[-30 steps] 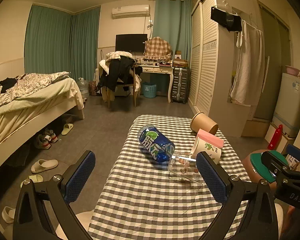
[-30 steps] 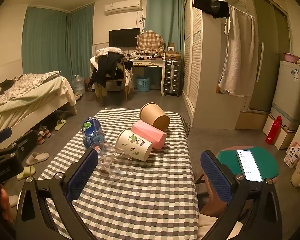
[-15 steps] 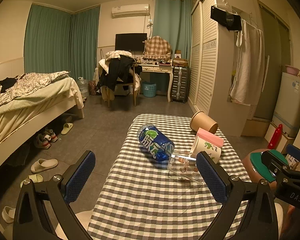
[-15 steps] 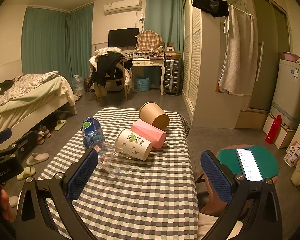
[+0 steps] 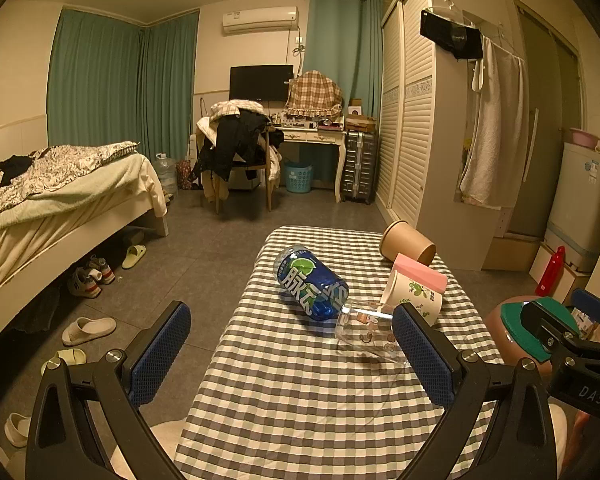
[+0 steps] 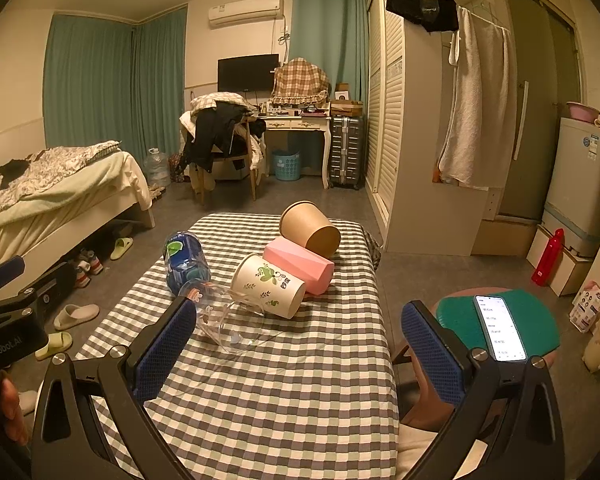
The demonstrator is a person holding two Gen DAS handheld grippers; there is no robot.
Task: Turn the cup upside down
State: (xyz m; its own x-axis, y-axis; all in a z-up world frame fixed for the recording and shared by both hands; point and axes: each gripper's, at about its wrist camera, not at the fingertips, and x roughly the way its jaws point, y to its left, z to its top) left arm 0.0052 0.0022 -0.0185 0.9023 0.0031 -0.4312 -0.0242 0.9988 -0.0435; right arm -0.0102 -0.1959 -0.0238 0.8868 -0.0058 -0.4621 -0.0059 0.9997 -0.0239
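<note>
Recorded both sets of jaws spread wide and holding nothing: left gripper [image 5: 290, 344] and right gripper [image 6: 298, 340] poised over the near end of the checked table [image 5: 300, 408]. Found five vessels on their sides, none yet inverted. Took the clear glass cup [image 5: 366, 330] as the likely target, being nearest to both tools. Placed it right of centre in the left wrist view, partly hidden behind the right-hand finger; placed it left of centre in the right wrist view, just beyond the left-hand finger. Judged it therefore to lie between the two grippers, with neither clearly closer. Read its long axis as flat on the cloth, base touching or just beside the blue bottle [image 5: 312, 284], open mouth toward the right gripper and close to the leaf-print paper cup [image 5: 416, 296]. Judged that a grasp across the wall, square to that axis, followed by a quarter turn mouth-down, would be required.
</note>
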